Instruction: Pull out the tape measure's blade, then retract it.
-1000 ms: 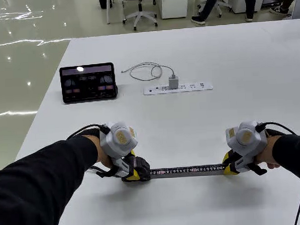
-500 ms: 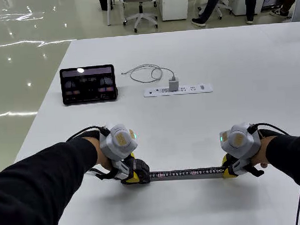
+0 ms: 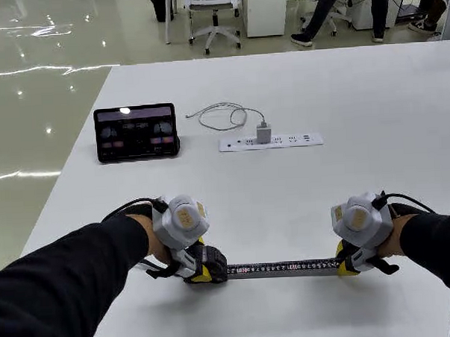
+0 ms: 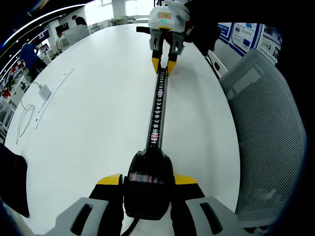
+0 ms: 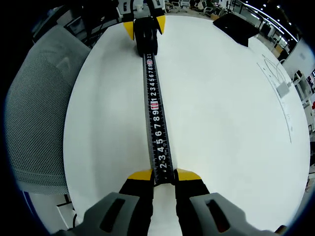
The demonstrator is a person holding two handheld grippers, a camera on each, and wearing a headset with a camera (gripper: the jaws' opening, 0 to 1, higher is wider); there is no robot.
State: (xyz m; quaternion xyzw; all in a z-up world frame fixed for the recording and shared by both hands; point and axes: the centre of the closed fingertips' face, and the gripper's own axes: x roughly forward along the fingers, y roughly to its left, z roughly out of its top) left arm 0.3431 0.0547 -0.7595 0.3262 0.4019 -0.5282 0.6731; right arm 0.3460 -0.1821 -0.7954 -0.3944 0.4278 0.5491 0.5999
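Tape measure (image 3: 211, 262) sits on the near part of a white table (image 3: 341, 89), close to the front edge, with its black and yellow case on the person's left and its blade (image 3: 289, 267) drawn out flat along the tabletop toward the right. The table is the largest thing in the head view, and pale glossy floor lies beyond its far and left edges. A grey mesh chair (image 4: 266, 137) stands just beside the table's near edge in the left gripper view. At the far end of the room an office chair (image 3: 214, 11) stands on the floor, with a person's legs (image 3: 324, 7) further right. A dark tablet (image 3: 137, 132) is propped on the far left part of the table, its screen lit. Right of it lies a white power strip (image 3: 270, 142) with a small charger (image 3: 264, 131) plugged in and a thin cable (image 3: 221, 113) looped behind. The left gripper (image 4: 147, 180) has its yellow-tipped jaws pressed against both sides of the case, clamping it. The right gripper (image 5: 164, 175) has its jaws drawn together, pinching the blade's free end between them. The blade is black with white numerals and one red mark, and it runs straight between the two grippers.
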